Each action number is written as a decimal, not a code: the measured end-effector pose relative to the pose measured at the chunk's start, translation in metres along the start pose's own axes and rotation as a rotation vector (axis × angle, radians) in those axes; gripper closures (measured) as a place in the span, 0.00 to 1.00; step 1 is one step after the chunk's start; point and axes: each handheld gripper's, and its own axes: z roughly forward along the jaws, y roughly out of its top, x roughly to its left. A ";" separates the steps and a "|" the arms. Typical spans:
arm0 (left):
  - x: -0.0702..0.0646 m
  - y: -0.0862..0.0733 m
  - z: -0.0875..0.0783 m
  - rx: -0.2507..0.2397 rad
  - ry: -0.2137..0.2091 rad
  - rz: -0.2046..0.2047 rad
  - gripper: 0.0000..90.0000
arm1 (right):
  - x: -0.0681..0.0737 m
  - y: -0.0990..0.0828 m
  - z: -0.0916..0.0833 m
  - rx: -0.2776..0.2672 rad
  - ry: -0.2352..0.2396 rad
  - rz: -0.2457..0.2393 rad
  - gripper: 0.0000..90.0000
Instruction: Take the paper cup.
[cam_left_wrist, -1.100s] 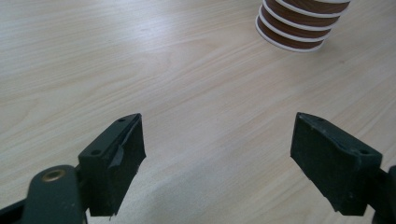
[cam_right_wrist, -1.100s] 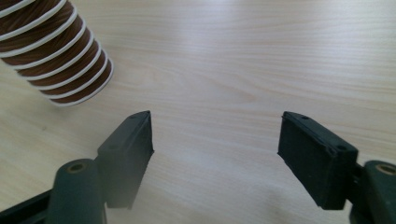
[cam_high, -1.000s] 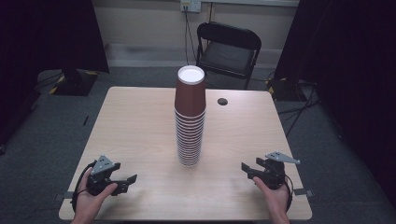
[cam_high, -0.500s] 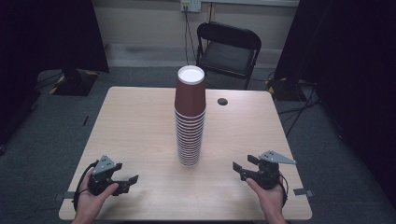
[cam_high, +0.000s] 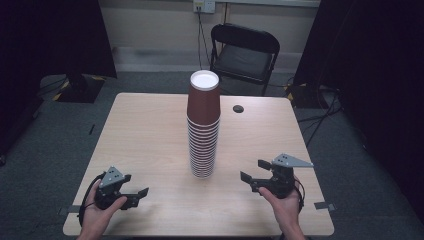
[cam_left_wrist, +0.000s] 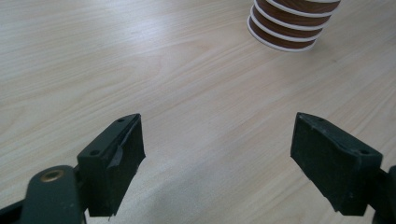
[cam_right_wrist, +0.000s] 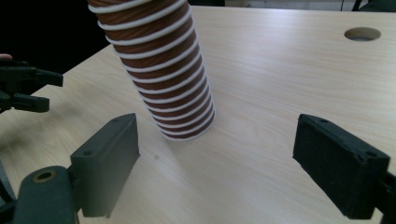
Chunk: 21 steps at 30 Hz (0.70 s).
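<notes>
Overhead, we see the cup stack (cam_high: 203, 125) upright mid-table, between our left gripper (cam_high: 131, 196) and right gripper (cam_high: 252, 176). Along the left, jaws gape, empty. Along the right, jaws have just been opening, empty; we should probably approach level, gripping high.

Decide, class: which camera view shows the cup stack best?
The high view: the whole cup stack shows there, upside down, from its white top to the table. The right gripper view shows its lower half, top cut off. The left gripper view catches just its bottom rims.
</notes>
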 end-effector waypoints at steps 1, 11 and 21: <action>0.000 0.000 0.000 -0.001 0.004 0.003 0.19 | 0.001 0.002 0.001 -0.004 0.000 -0.003 0.16; 0.000 -0.001 0.001 0.006 -0.001 0.002 0.18 | 0.013 0.034 0.003 -0.082 0.036 -0.054 0.17; -0.004 0.000 0.002 0.005 -0.020 0.022 0.18 | 0.027 0.062 0.003 -0.158 0.090 -0.091 0.22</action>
